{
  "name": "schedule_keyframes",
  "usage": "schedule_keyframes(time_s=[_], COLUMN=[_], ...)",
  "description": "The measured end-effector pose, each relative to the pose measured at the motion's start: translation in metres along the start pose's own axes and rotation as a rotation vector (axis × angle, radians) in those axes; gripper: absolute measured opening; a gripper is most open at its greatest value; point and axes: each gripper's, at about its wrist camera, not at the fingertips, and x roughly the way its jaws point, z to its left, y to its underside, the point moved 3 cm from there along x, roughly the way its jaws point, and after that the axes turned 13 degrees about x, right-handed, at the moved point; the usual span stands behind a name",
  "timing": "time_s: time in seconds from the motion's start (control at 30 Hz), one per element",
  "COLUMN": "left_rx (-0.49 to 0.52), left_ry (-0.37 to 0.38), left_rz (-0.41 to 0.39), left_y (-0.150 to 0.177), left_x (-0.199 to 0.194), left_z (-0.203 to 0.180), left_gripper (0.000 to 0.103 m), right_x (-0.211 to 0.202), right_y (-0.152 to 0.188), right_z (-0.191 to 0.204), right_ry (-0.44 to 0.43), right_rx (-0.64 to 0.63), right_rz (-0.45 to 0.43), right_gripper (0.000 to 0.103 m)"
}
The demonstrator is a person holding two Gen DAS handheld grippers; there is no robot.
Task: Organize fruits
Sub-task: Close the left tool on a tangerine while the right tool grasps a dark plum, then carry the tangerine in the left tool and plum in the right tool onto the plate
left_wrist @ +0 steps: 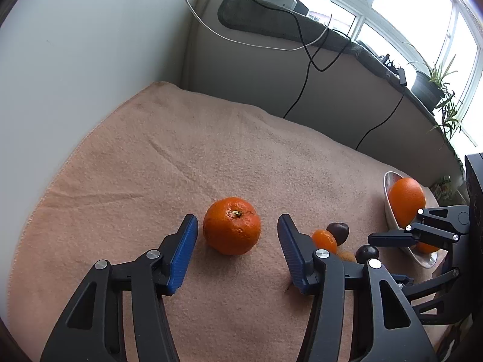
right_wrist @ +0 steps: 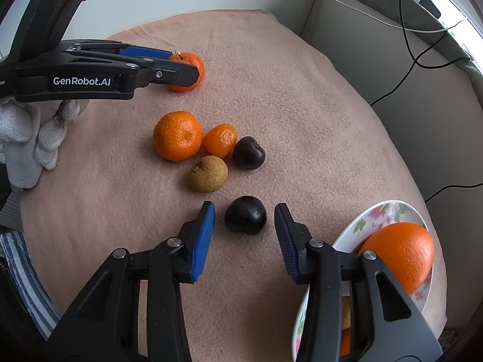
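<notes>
Partly hidden bowl [right_wrist: 389, 211]; both hand-held grippers apart, straddling tangerine [left_wrist: 231, 225], dark fruit [right_wrist: 246, 214].

Fruit cluster [right_wrist: 208, 147] crowding mid-cloth, bowl [right_wrist: 389, 211] blocking right edge, far cloth [left_wrist: 196, 138] seemingly open

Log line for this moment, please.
left gripper: open around tangerine | right gripper: open around dark plum | big orange in bowl

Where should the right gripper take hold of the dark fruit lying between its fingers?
Across its widest middle, coming from above. The dark fruit is small, round and smooth, lying alone on the towel, and the right gripper already straddles it with gaps either side, so closing level there probably keeps it from slipping out.
</notes>
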Motion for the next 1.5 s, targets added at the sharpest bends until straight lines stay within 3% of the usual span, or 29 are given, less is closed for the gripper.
schedule_keyframes(time_s=[0.3, 0.4, 1.0, 1.5], left_rx=[-0.004, -0.006, 0.001, 0.041], left_ry=[-0.012, -0.012, -0.021, 0.001], left_rz=[0.018, 0.016, -0.03, -0.093], left_y=[-0.001, -0.001, -0.001, -0.007], left_x=[0.004, 0.004, -0.013, -0.043], left_z=[0.001, 0.002, -0.002, -0.033], left_gripper=[0.04, 0.04, 0.039, 0.039], right_x=[0.006, 0.005, -0.01, -0.043], right_y=[0.002, 0.001, 0.003, 0.013], right_z=[0.008, 0.007, -0.008, -0.018], right_ry=[-0.007, -0.005, -0.024, -0.037], right_rx=[0.001, 0.006, 0.068, 0.125], right_rz=[0.01, 0.007, -0.039, -0.12], right_gripper=[0.034, 0.03, 0.029, 0.029])
